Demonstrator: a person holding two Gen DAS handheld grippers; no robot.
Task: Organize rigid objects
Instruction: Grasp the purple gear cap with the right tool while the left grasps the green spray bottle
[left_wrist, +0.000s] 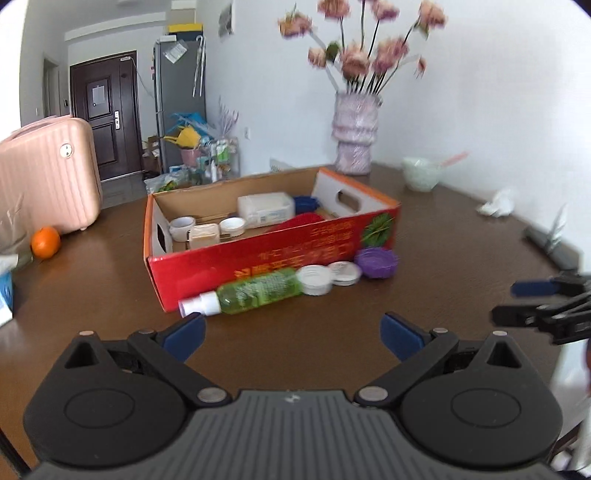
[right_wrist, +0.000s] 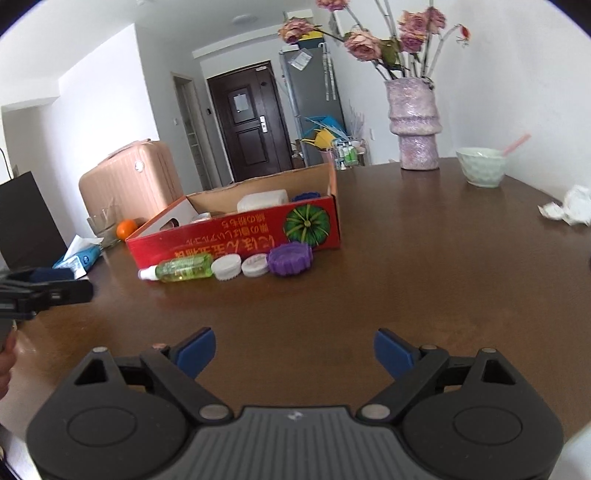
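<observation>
Both grippers hang above the brown table (right_wrist: 424, 258), well short of the things to be sorted. The left gripper (left_wrist: 293, 338) has its blue fingers spread wide with nothing between them, and the right gripper (right_wrist: 294, 352) is spread just as wide and just as empty. In the left wrist view the right one shows at the far right edge, side on.

The red box (left_wrist: 258, 254) sits on the table ahead of them, open at the top, its long printed side facing the grippers. Along the foot of that side lies a row of loose things: a green bottle (left_wrist: 255, 291) on its side with its white cap toward the left, touching the box; then a ribbed white lid (left_wrist: 314, 279) against the bottle's base; a second white lid (left_wrist: 345, 273) just beside it; and a purple lid (left_wrist: 376, 262) at the right end, near the box's corner.

Inside the box I can make out a tape roll (left_wrist: 182, 227) near the left end, a small tan box (left_wrist: 202, 236) just beside it, a white cap (left_wrist: 232, 226), a clear tub (left_wrist: 264, 208) toward the back, something blue (left_wrist: 306, 205) and something red (left_wrist: 299, 220) to the right of it, too blurred to name.

Farther back on the table stand a pink vase (right_wrist: 415, 125) of flowers and a pale green bowl (right_wrist: 480, 166) with a pink stick in it, and a crumpled tissue (right_wrist: 569, 210) lies near the right edge. An orange (left_wrist: 45, 242) rests at the left, by a pink suitcase (left_wrist: 48, 173).
</observation>
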